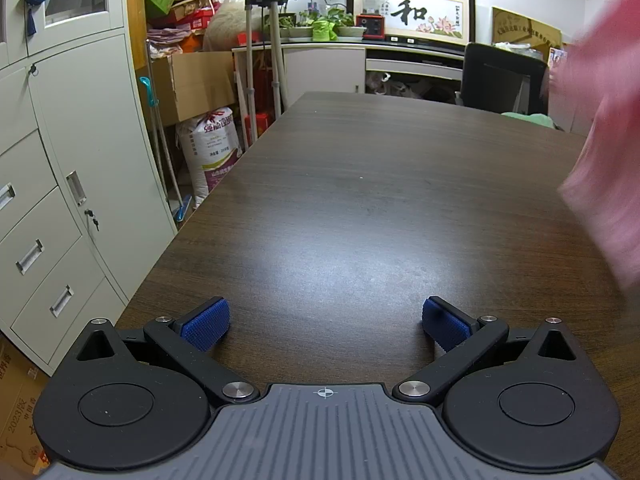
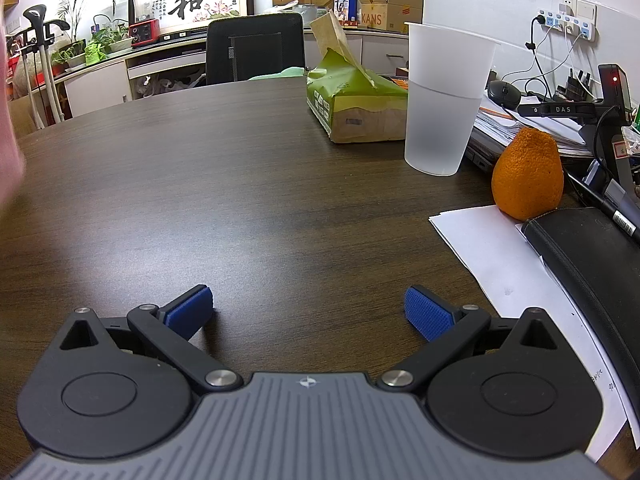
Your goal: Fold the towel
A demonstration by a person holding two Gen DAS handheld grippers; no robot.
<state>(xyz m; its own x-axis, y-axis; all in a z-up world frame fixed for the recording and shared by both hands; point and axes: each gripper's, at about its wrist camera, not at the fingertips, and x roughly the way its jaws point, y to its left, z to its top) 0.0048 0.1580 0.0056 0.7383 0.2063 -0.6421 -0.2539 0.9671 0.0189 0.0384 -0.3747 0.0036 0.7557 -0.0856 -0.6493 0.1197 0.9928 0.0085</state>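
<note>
Found the left gripper spread wide just above the dark table, blue pads well apart and pinching nothing. Same story on the right gripper: splayed open, empty, parked low over bare wood.

Spotted the towel only as a pink blur at the far right edge of the left wrist view, plus a sliver at the left edge of the right wrist view. So placed it somewhere between the two claws, apparently up off the table rather than lying flat. Couldn't make out any support for it or any corners, too smeared and cut off by the frame.

Judged it soft, light and floppy: no stiffness to lean on, bound to sag and bunch wherever unsupported, not slippery against those ribbed pads, nothing breakable about it.

Figured on needing it spread flat on the wood first. Then planned on pinching two neighbouring corners, one per claw, close to the hem and through a single layer, to carry that edge over evenly. Reckoned on a wad from any mid-cloth grab.

Also noted the plastic cup, orange, tissue box and sheet of paper over on the right side. All well apart from the towel, but worth keeping a swinging cloth away from, especially that seemingly part-filled cup.
</note>
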